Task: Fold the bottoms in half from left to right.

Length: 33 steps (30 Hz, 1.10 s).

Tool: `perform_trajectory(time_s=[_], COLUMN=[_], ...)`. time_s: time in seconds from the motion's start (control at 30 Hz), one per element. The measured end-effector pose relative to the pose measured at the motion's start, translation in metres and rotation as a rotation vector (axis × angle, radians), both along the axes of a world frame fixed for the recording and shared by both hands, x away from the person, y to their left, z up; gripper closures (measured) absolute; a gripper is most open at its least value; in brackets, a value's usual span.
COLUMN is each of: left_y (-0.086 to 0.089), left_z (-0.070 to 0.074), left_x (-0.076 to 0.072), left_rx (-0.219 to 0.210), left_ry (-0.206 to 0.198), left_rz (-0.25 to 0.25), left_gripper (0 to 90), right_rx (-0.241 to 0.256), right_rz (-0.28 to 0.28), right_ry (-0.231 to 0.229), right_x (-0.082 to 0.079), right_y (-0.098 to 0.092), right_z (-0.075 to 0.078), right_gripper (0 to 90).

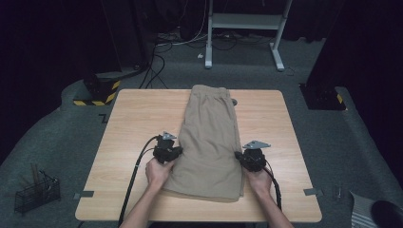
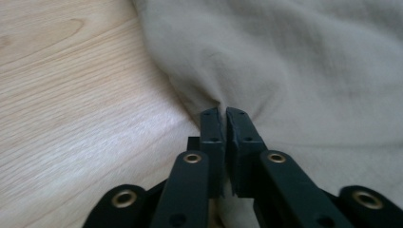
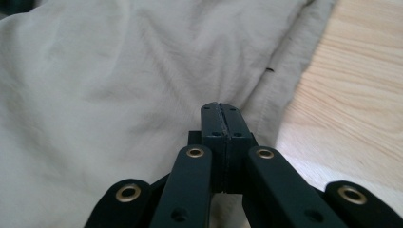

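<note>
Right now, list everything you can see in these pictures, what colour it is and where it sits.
shorts: one pair, beige, folded lengthwise down the table's middle
table: one, light wood, centre
wire basket: one, black, floor at near left
white frame: one, white legs, floor beyond the table
yellow-black striped base: one, floor at far left
cables: several, black and white, floor beyond the table
left gripper: one, black, jaws closed on the shorts' left edge
right gripper: one, black, jaws closed at the shorts' right edge
hands: two, holding the grippers, near side
</note>
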State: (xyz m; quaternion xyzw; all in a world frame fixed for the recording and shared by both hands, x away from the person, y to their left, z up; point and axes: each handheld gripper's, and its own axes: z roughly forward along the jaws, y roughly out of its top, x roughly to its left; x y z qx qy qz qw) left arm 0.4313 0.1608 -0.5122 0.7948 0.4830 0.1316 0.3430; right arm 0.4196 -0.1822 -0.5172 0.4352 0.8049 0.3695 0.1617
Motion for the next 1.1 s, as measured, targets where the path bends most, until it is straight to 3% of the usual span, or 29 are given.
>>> perform_trajectory(time_s=[0.1,0.23,0.3,0.4,0.5,0.63,0.73,0.8,0.9,0.97,1.0,1.1], left_y=[0.004,0.007,0.012,0.02,0.019,0.012,0.006,0.003,0.001,0.0,0.001,0.006], left_z=[0.001,0.003,0.007,0.012,0.014,0.012,0.008,0.005,0.003,0.003,0.004,0.004], left_x=[-0.01,-0.031,-0.036,-0.03,-0.017,-0.001,0.007,0.01,0.011,0.009,0.007,-0.005], left_rx=[-0.003,0.004,-0.005,-0.05,-0.036,-0.051,-0.053,-0.04,-0.013,0.018,0.038,0.024], left_ry=[0.017,0.024,0.007,0.0,-0.015,-0.021,-0.007,0.002,0.006,0.007,0.008,0.016], left_rz=[-0.039,-0.072,-0.067,-0.015,0.007,0.032,0.039,0.037,0.01,-0.004,-0.02,-0.046], left_gripper=[88.1,87.8,83.1,65.4,51.0,46.6,48.9,55.3,70.2,78.0,82.4,88.2], right_rx=[0.015,-0.003,-0.003,0.044,0.049,0.054,0.064,0.064,0.028,-0.002,-0.007,-0.026], right_rz=[-0.001,0.046,0.052,0.042,0.037,0.004,-0.035,-0.051,-0.042,-0.029,-0.028,-0.037], right_ry=[0.004,0.008,0.007,-0.004,-0.018,-0.008,0.007,0.021,0.037,0.023,0.019,-0.014], right_x=[-0.008,-0.02,-0.025,-0.024,-0.016,0.003,0.018,0.026,0.032,0.03,0.029,0.022], right_y=[-0.009,-0.01,-0.009,-0.012,-0.008,0.002,0.007,0.01,0.015,0.016,0.016,0.006], right_z=[0.001,0.002,0.003,0.008,0.013,0.012,0.009,0.007,0.0,0.0,0.001,0.006], right_gripper=[90.0,89.4,81.5,71.3,64.9,60.4,58.0,60.1,75.4,87.7,89.1,89.8])
